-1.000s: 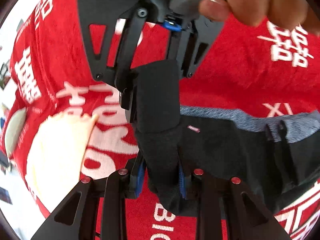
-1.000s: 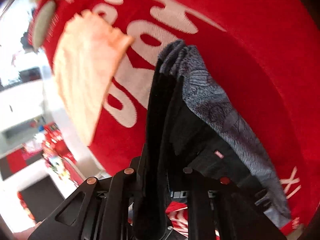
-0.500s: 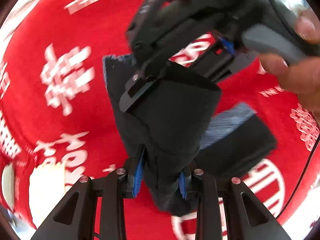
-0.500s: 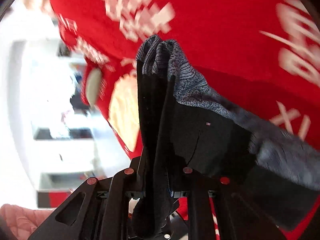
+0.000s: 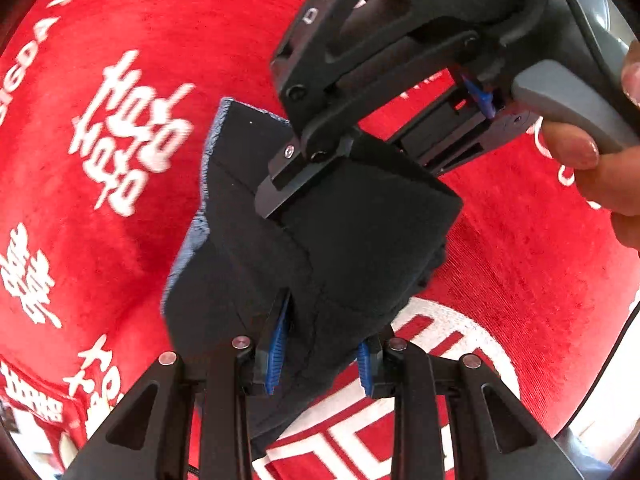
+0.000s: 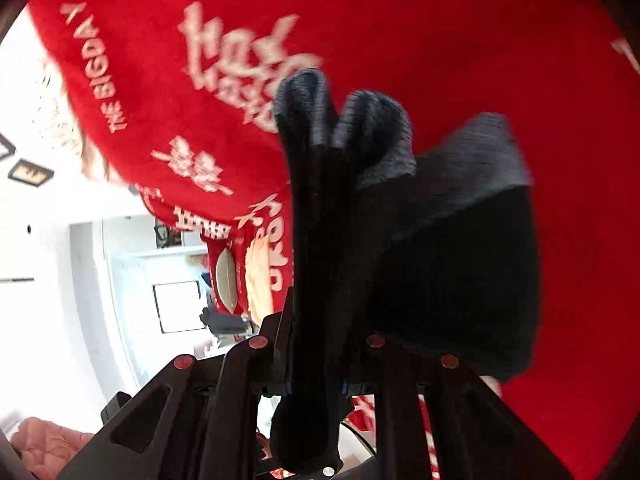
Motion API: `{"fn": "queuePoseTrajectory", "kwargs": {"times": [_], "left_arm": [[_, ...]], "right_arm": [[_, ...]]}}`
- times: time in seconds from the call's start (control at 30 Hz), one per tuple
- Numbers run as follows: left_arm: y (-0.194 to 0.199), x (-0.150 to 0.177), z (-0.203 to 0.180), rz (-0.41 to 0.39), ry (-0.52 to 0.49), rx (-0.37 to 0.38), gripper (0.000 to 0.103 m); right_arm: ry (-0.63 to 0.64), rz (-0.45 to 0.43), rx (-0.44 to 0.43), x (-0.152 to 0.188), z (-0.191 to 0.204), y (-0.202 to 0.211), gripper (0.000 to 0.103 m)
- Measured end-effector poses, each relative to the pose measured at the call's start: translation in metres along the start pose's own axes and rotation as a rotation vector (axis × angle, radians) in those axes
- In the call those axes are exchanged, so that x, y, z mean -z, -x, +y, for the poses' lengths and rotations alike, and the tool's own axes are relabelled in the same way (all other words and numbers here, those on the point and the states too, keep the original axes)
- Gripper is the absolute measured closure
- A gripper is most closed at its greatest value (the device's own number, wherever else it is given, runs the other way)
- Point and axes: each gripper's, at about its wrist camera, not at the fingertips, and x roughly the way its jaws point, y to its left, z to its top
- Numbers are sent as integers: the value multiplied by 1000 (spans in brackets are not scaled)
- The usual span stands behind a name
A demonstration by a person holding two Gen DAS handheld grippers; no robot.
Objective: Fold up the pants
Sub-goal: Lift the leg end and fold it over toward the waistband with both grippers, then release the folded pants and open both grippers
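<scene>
The pants (image 5: 240,280) are gripped by both tools: the left tool (image 5: 320,354) clamped at 6 o'clock, the right tool (image 5: 304,176) clamped at 12, the red surface (image 5: 100,220) underneath.

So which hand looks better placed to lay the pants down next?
Hard to call: both the left gripper and right gripper clamp the black pants above the red cloth. Probably both lower together.

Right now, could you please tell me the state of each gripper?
Left gripper: shut on the pants.
Right gripper: shut on the pants, bunched between its fingers.
</scene>
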Motion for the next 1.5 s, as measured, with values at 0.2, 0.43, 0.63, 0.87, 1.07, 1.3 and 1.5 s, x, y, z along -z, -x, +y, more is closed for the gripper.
{"fn": "queuePoseTrajectory", "kwargs": {"times": [0.2,0.43,0.63,0.87,1.07,1.3,1.5], "left_arm": [[-26,5,-24,61,-59,-34,63],[3,36,15,79,61,93,39],[-7,60,127,160,519,194,39],[-42,76,198,226,741,125,39],[-84,75,179,286,748,147,39],[-98,85,170,244,760,147,21],[-107,91,180,253,778,179,13]], "right_arm": [[-56,8,49,-2,-46,-13,82],[-111,-52,116,1,-49,19,64],[5,-133,529,8,-3,49,40],[158,-142,596,1,50,21,87],[281,-16,791,13,54,-40,87],[241,-38,802,25,25,-41,87],[284,-32,826,28,27,-50,86]]}}
